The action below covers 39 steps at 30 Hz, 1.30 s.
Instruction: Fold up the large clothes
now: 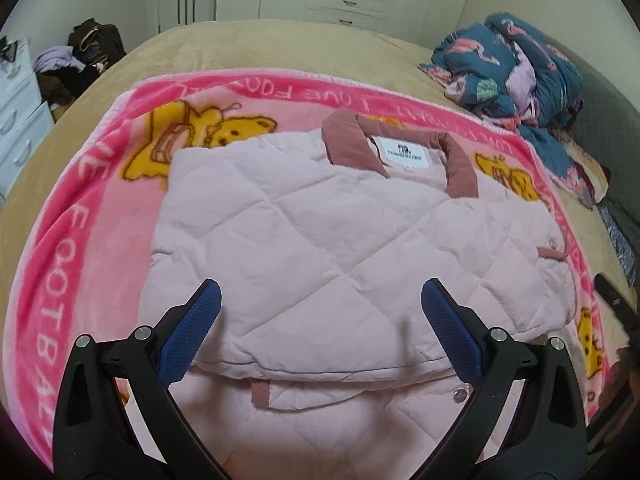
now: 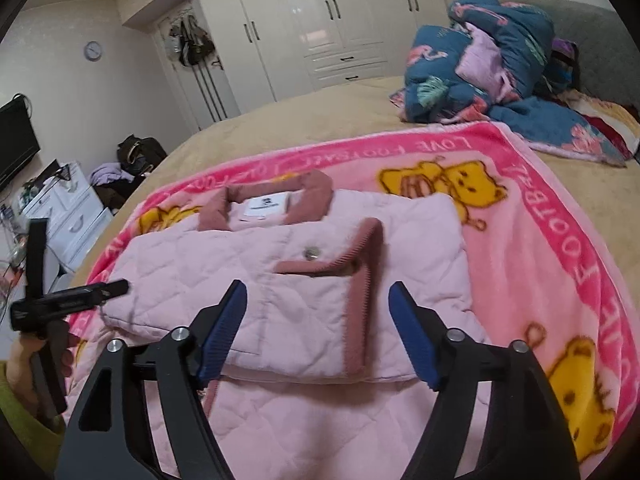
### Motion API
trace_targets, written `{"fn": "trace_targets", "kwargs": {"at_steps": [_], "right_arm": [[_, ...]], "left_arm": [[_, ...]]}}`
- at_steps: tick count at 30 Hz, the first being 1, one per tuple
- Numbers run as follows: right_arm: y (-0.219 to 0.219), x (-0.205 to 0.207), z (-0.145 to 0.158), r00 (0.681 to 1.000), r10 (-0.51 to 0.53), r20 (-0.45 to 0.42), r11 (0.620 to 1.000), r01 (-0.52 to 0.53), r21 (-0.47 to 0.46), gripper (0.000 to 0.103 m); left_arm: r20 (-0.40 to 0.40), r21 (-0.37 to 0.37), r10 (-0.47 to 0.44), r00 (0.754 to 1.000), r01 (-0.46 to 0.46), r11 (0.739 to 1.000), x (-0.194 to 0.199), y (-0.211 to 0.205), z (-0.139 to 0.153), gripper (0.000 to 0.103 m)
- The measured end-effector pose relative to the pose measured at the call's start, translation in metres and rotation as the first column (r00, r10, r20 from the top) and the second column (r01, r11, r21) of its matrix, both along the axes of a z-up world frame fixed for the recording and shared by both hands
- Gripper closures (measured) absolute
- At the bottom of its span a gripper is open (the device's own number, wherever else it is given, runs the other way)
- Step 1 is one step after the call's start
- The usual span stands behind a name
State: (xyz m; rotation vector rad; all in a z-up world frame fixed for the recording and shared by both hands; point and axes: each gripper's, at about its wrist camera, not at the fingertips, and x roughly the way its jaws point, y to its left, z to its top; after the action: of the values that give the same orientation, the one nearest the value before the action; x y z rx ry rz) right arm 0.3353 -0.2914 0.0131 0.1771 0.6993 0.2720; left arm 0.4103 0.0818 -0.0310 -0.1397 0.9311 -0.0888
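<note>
A pale pink quilted jacket [image 1: 304, 236] [image 2: 280, 280] with a dusty-rose collar [image 1: 458, 164] lies folded on a pink cartoon blanket [image 1: 92, 208] [image 2: 552, 248]. Its sides are folded inward, and the collar with its white label points away from me. My left gripper [image 1: 320, 300] hovers open over the jacket's near half, nothing between its blue pads. My right gripper [image 2: 318, 300] is open too, above a folded sleeve whose rose cuff [image 2: 366, 280] lies on top. In the right wrist view the left gripper's black body [image 2: 64, 300] shows at the far left, held by a hand.
The blanket lies on a beige bed [image 1: 248, 48]. A crumpled blue flamingo-print duvet [image 1: 516, 72] [image 2: 492, 64] is heaped at the far right. White wardrobes [image 2: 320, 20] stand behind; a white drawer unit [image 2: 68, 212] and a pile of bags [image 1: 88, 52] are on the left.
</note>
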Motion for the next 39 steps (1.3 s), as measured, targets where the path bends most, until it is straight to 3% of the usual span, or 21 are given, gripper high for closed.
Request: {"fn": "trace_targets", "kwargs": {"at_steps": [2,11,17,24,30,39], "right_arm": [[0.010,-0.001,0.005,1.000,0.028,0.008,0.999,-0.028,-0.018,0.022],[0.070,0.007,0.009,0.982,0.186,0.007,0.975,-0.184,-0.123,0.021],[0.108,0.024,-0.017,0.967,0.246,-0.067,0.952,-0.254,-0.170,0.021],[0.132,0.052,-0.075,0.944,0.206,-0.258,0.923,-0.275,-0.268,0.020],[0.139,0.057,-0.101,0.950,0.193,-0.244,0.916,-0.264,-0.304,0.016],[0.130,0.048,-0.091,0.959,0.200,-0.201,0.933,-0.249,-0.259,0.017]], "left_arm": [[-0.013,0.008,-0.009,1.000,0.009,1.000,0.002,-0.002,-0.006,0.009],[-0.111,0.009,-0.039,0.993,0.041,0.999,0.003,-0.003,-0.046,0.009],[-0.107,-0.005,-0.041,0.993,0.041,0.999,0.001,0.001,-0.059,0.008],[-0.111,-0.004,-0.043,0.993,0.042,0.999,0.002,-0.001,-0.061,0.008],[-0.125,0.014,-0.052,0.991,0.054,0.998,0.005,-0.003,-0.067,0.008],[-0.118,0.013,-0.041,0.992,0.043,0.999,0.007,-0.003,-0.070,0.008]]}}
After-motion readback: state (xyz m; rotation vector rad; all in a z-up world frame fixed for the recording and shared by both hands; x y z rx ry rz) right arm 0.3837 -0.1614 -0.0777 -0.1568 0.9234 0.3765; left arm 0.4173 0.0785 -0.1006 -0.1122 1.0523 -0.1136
